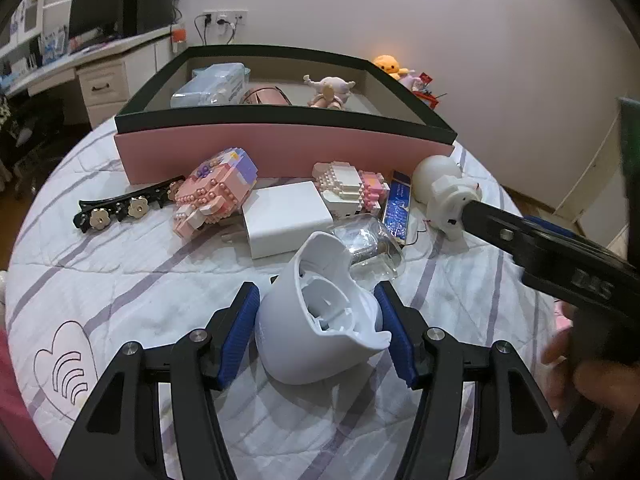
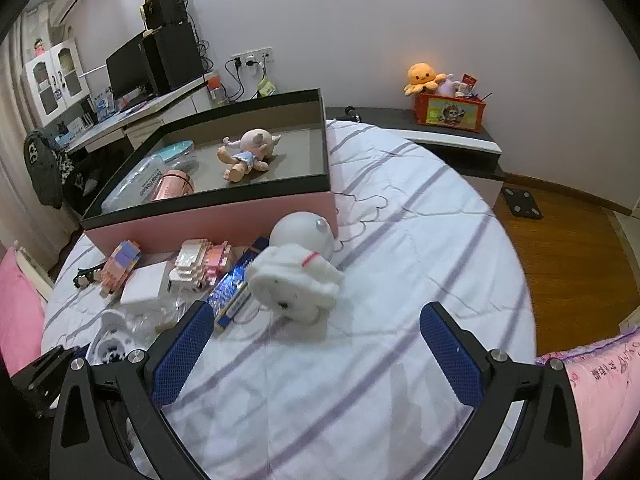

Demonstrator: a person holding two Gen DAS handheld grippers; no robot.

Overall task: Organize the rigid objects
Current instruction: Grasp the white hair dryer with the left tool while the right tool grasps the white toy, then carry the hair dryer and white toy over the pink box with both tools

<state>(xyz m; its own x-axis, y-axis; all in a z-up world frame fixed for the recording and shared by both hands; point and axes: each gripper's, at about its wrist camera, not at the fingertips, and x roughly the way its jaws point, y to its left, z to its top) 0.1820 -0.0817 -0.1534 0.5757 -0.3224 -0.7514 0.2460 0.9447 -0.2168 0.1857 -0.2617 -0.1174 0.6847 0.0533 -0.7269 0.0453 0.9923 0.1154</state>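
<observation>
My left gripper (image 1: pixel 318 322) is shut on a white hollow plastic shell (image 1: pixel 320 316) that rests on the striped bed cover, a blue pad against each side. Beyond it lie a clear plastic piece (image 1: pixel 372 248), a white square block (image 1: pixel 288 216), two brick-built figures (image 1: pixel 212 196) (image 1: pixel 348 192), a black flower hair clip (image 1: pixel 120 208) and a blue packet (image 1: pixel 398 208). My right gripper (image 2: pixel 320 356) is open, and the white astronaut figure (image 2: pixel 296 280) lies just ahead of its fingertips, untouched. One right finger (image 1: pixel 500 232) reaches toward that figure (image 1: pixel 444 196) in the left wrist view.
A pink box with a dark rim (image 1: pixel 280 152) (image 2: pixel 224 228) stands behind the objects and holds a doll (image 2: pixel 244 156), a pink cylinder (image 2: pixel 174 188) and a clear pack. A desk with a monitor is far left. A nightstand (image 2: pixel 440 136) and wood floor lie right.
</observation>
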